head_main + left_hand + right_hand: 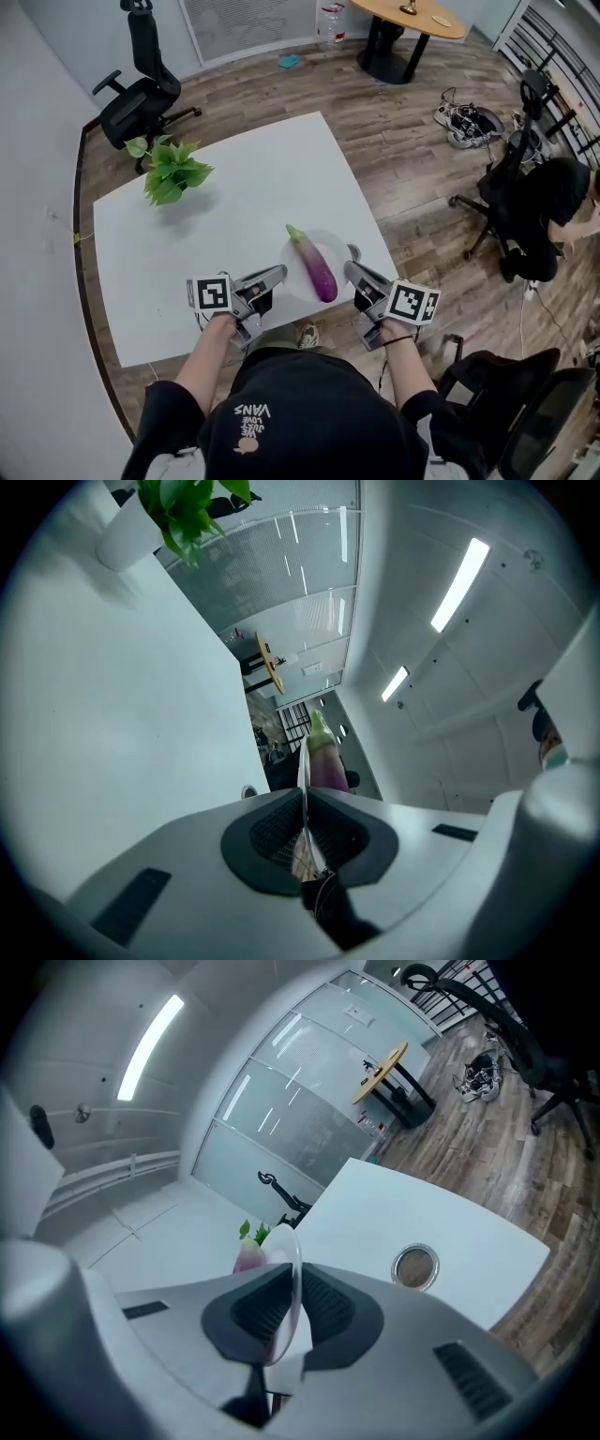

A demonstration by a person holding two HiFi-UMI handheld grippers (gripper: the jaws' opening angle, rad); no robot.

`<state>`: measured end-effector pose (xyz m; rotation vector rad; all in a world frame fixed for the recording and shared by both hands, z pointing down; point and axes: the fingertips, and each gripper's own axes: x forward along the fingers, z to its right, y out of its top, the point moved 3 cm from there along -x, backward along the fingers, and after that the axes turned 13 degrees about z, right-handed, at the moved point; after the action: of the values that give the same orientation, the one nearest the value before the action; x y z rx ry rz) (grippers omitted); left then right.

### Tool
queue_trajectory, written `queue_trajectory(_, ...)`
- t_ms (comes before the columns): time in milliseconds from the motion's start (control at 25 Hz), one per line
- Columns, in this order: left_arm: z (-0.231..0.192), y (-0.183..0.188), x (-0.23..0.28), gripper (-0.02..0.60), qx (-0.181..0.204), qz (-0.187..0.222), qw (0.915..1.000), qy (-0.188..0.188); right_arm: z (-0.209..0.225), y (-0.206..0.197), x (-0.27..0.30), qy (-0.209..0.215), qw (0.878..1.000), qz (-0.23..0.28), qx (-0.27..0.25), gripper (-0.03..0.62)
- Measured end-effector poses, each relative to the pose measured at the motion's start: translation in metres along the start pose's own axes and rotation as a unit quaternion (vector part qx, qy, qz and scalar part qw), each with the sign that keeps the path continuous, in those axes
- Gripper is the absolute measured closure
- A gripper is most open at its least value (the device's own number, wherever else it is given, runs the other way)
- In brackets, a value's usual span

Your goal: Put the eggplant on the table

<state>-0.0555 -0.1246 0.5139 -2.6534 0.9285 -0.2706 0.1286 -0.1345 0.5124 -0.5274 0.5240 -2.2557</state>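
In the head view, you are holding a round white plate at the near edge of the white square desk. Your left gripper and right gripper are gripping opposite rims, and the purple, green-tipped eggplant is lying on it. In the left gripper view, your fingers are pinching the plate's thin edge, nearly closed. In the right gripper view, the fingers are likewise clamping the rim.

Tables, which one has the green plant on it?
The white square table in front of you holds the plant; the round wooden table far back doesn't.
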Motion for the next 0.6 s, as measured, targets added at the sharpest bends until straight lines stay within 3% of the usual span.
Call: queue_trajectory(600,-0.042,0.043,0.033,0.557,0.004,-0.017,0.9998,0.004,0.028,0.015,0.054,-0.022,1.0,0.017,0.003,0.559)
